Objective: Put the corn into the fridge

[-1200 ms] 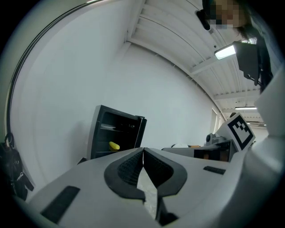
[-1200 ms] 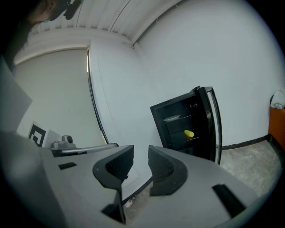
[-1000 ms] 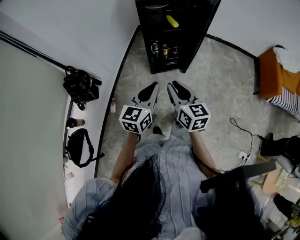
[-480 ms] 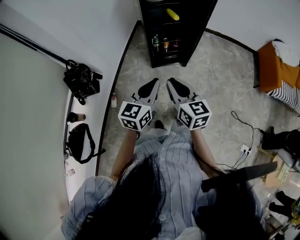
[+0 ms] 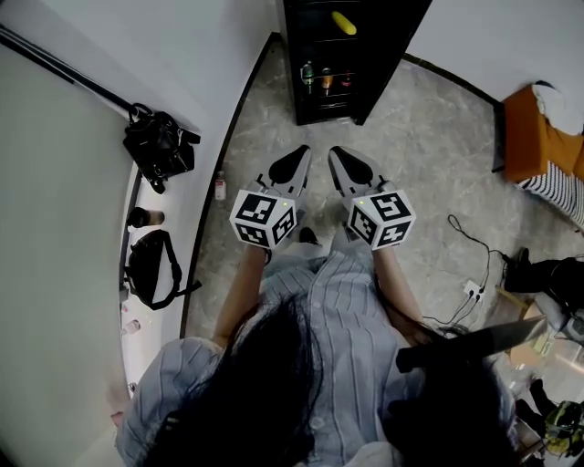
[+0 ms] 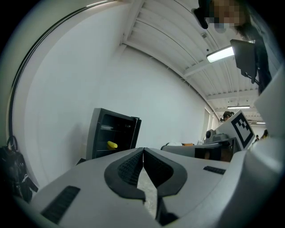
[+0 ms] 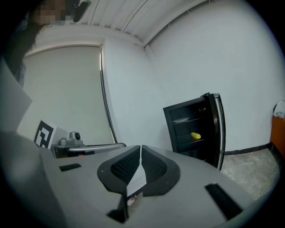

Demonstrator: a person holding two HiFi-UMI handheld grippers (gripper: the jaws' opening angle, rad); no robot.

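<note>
head view: the corn (image 5: 344, 23) lies shelved in the open fridge (image 5: 294, 64) at top centre; left gripper (image 5: 294, 162) is pressed together, right gripper (image 5: 347, 164) has just closed, both empty, likely because placing is done.

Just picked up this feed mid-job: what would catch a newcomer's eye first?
The yellow corn lies on a shelf of the open black fridge at the top of the head view. Below it, the left gripper and right gripper point side by side toward the fridge, both shut and empty; the right's jaws have just been closing on nothing.
</note>
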